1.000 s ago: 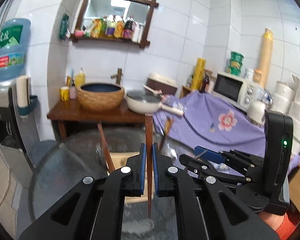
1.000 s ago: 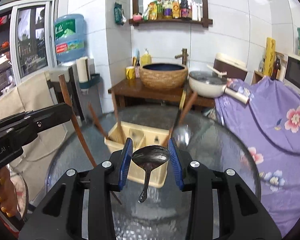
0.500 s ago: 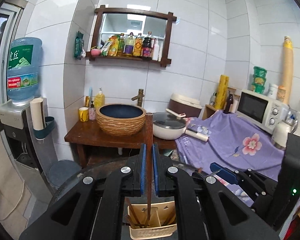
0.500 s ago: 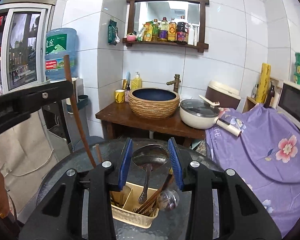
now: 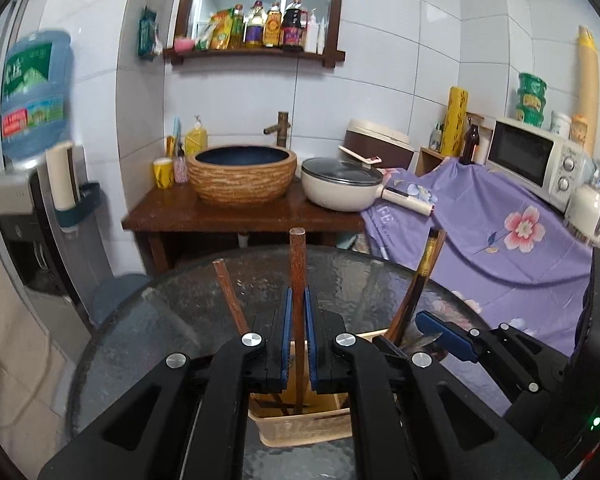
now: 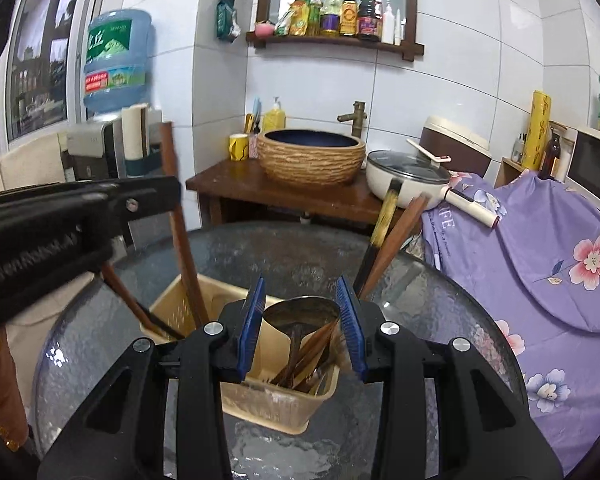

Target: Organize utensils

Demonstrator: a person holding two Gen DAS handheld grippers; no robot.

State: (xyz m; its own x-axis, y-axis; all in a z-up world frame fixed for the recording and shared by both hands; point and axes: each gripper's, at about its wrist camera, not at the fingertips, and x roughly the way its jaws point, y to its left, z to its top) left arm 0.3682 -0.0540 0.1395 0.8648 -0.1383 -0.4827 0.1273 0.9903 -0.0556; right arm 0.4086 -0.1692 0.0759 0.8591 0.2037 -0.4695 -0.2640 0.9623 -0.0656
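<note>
Left gripper (image 5: 299, 334) clamping wooden chopstick (image 5: 298, 280) upright, lower end now dipping into beige holder (image 5: 300, 426). Right gripper (image 6: 302, 322) pinching metal spoon (image 6: 300, 314) by bowl, handle hanging into holder's right compartment among other sticks, tip contact unclear. Both claws dropping from above table a second ago; holder sliding under fingertips. Glass table (image 6: 260, 248) supporting holder. Meaning: both utensils nearly seated, release likely coming next.
</note>
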